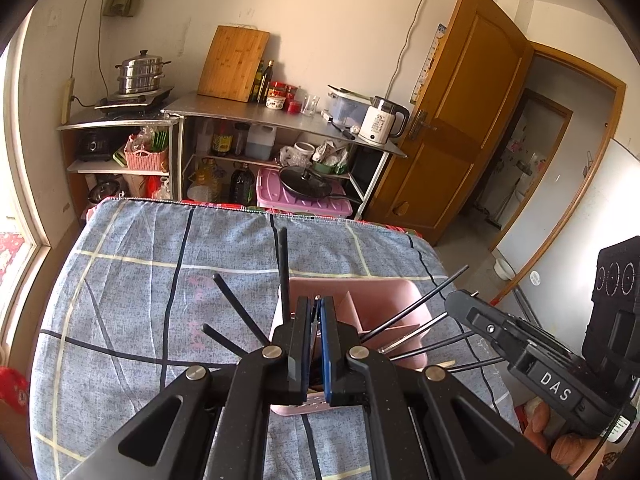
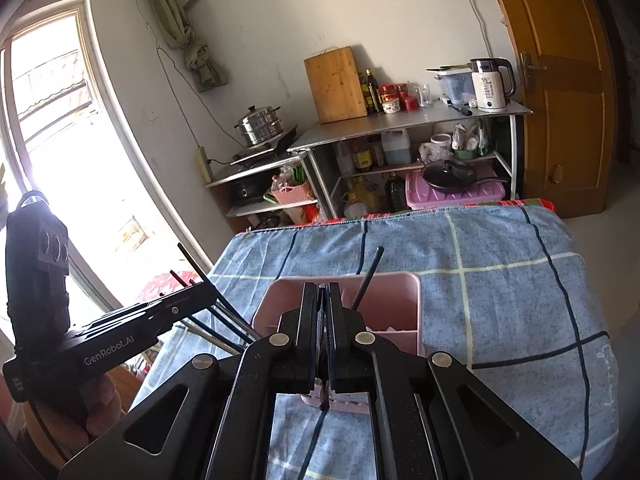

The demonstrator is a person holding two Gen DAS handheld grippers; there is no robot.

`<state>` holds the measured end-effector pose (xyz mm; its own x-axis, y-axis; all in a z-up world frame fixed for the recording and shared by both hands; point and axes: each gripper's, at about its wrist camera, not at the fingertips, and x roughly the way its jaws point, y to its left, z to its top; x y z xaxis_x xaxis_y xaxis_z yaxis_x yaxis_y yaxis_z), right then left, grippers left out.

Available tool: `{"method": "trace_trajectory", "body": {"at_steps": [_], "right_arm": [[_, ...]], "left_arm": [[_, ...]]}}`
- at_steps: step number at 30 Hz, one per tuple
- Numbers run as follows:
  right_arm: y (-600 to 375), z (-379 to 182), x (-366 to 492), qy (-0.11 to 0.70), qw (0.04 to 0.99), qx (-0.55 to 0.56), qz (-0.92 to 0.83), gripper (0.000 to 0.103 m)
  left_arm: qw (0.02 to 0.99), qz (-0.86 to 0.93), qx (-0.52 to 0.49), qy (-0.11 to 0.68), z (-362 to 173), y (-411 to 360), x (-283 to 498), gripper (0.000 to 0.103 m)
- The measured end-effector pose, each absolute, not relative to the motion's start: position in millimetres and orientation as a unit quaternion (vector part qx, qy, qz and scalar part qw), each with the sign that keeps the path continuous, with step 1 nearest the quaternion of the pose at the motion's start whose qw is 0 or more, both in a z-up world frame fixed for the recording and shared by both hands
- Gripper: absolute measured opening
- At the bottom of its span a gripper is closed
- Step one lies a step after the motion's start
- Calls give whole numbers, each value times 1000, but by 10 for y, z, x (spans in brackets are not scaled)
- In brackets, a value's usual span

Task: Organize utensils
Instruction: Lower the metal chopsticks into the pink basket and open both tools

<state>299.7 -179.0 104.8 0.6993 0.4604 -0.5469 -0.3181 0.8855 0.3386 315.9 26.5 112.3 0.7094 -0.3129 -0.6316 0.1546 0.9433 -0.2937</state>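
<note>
- The left gripper (image 1: 318, 308) hangs over the near part of a pink plastic utensil caddy (image 1: 384, 292); its black jaws are drawn almost together, blue pads showing on the inner faces, and whether anything sits between them cannot be told from this view.
- The right gripper (image 2: 322, 296) has its jaws pressed tight on a thin dark chopstick (image 2: 322, 384), whose lower end pokes out beneath the fingers above the caddy's (image 2: 400, 280) slotted near edge.
- In the left wrist view the right gripper (image 1: 460, 300) appears at the right side, marked "DAS", with several dark chopsticks (image 1: 416, 308) fanning out just beside its tip.
- In the right wrist view the left gripper (image 2: 204, 292) shows at the left side, marked "GenRobot.AI", again with dark sticks (image 2: 224, 320) splayed around its tip.
- More black chopsticks (image 1: 240, 312) lean out of the caddy's left side, and one (image 1: 283, 272) stands nearly upright; a single stick (image 2: 368, 280) tilts out of a rear compartment in the right wrist view.
- The caddy rests on a table covered in a blue checked cloth (image 1: 140, 280).
- Beyond the table stands a metal shelving counter (image 1: 256, 114) carrying a wooden cutting board (image 1: 234, 62) leaned on the wall, a white electric kettle (image 1: 382, 120) and a steel steamer pot (image 1: 141, 72).
- A brown wooden door (image 1: 460, 120) stands at the right.
</note>
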Motion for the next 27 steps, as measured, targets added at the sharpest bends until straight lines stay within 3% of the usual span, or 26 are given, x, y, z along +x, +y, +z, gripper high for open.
{"method": "trace_trajectory", "body": {"at_steps": [13, 18, 27], "right_arm": [[-1808, 1030, 2953, 333, 914, 98, 211, 9], [-1873, 1126, 2791, 320, 919, 95, 210, 11], [-1984, 1102, 2301, 305, 925, 79, 211, 12]], "left_arm": [[924, -115, -100, 350, 1134, 258, 3048, 7], [932, -118, -95, 330, 1244, 276, 2839, 14], [943, -112, -79, 304, 1231, 237, 2230, 14]]}}
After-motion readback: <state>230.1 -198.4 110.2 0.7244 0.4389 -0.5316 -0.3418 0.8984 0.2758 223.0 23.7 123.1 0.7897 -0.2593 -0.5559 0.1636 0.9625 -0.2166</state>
